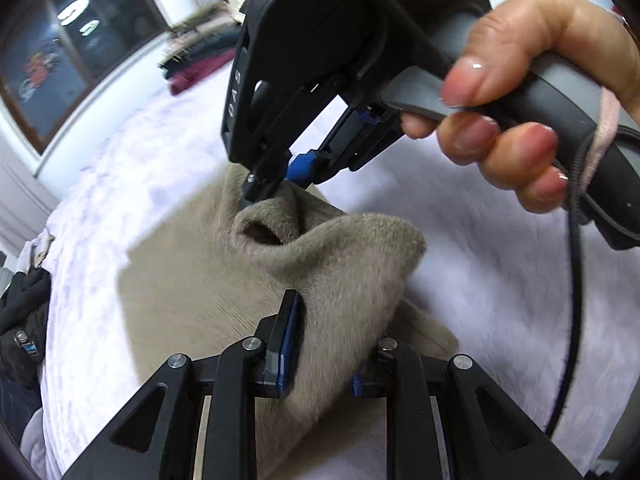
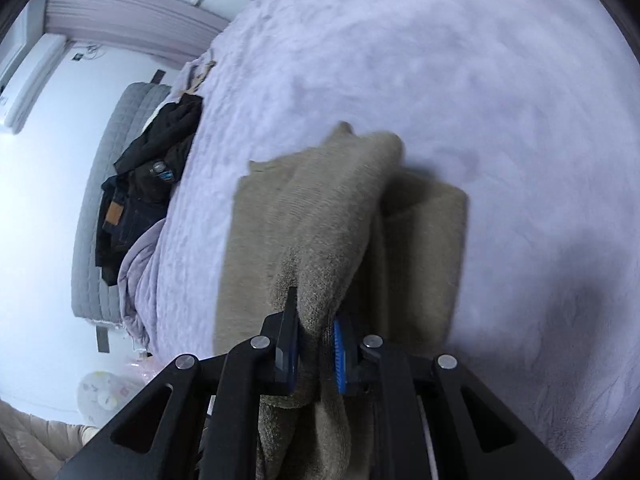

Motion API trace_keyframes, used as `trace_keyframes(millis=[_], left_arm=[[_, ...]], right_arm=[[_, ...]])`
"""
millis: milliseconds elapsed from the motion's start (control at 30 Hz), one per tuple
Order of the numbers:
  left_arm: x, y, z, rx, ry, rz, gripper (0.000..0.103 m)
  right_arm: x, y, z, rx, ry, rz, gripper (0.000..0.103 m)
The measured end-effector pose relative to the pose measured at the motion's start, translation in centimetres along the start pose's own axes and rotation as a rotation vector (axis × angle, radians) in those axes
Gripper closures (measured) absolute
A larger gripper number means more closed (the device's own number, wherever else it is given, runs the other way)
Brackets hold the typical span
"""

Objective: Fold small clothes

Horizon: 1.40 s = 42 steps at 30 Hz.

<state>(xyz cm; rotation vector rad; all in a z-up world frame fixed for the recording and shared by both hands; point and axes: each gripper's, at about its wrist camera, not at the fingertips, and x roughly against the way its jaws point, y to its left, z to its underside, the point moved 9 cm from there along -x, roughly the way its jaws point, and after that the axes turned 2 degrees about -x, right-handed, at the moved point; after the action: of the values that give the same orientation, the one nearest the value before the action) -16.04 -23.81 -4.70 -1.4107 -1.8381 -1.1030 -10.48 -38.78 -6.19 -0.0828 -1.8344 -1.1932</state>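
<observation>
Left gripper [image 1: 320, 344]: its jaws are clamped on a thick fold of the beige knit garment [image 1: 192, 280]; the fabric bulges up between the two blue-padded fingers and hides the right-hand one almost wholly.
Right gripper [image 2: 316, 352]: its jaws are pinched tight on another bunch of the same garment, which drapes over and between the pads [image 2: 340, 344].
Right gripper seen from the left wrist [image 1: 276, 184]: it sits just ahead of the left jaws, tips down, nipping a raised edge of the cloth; a hand [image 1: 532, 92] wraps its grey handle and a black cable [image 1: 576, 280] hangs from it.
Garment: lifted at both gripped points, with a rolled, tube-like opening between the two sets of jaws; the rest trails down onto the bed [image 2: 480, 80] beyond the jaws, folded over itself.
Bed: covered in a pale lilac fleecy blanket, spreading out ahead of and to both sides of the jaws.
Left of the right jaws: a heap of dark clothes [image 2: 148, 184] at the bed's edge.
Far ahead of the left jaws: a blurred stack of folded clothes [image 1: 200, 64] near a window.
</observation>
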Motion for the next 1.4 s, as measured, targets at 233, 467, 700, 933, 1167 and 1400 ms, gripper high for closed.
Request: trace_keyframes(millis=[233, 467, 700, 933, 1167, 1400], left_arm=[[2.5, 0.0, 2.0, 0.029, -0.015, -0.004, 0.038], [5.3, 5.2, 10.1, 0.183, 0.102, -0.126, 0.038], [3.3, 5.1, 13.7, 0.255, 0.181, -0.086, 0.038], [2.4, 7.4, 12.5, 0.31, 0.175, -0.26, 0.037], [3.9, 12.9, 16.0, 0.49, 0.192, -0.25, 0.024], [2.9, 12.3, 17.6, 0.508, 0.234, -0.146, 0.024]], right_arm=[[-1.1, -3.2, 1.0, -0.106, -0.047, 0.01, 0.064], [4.9, -0.6, 4.8, -0.122, -0.163, -0.025, 0.063], [1.5, 2.3, 13.9, -0.261, -0.042, -0.216, 0.063], [-2.5, 1.4, 12.4, -0.434, -0.144, -0.318, 0.07], [-1.5, 4.2, 13.6, -0.303, -0.161, -0.272, 0.094], [-3.9, -1.1, 18.2, -0.444, -0.106, -0.162, 0.094]])
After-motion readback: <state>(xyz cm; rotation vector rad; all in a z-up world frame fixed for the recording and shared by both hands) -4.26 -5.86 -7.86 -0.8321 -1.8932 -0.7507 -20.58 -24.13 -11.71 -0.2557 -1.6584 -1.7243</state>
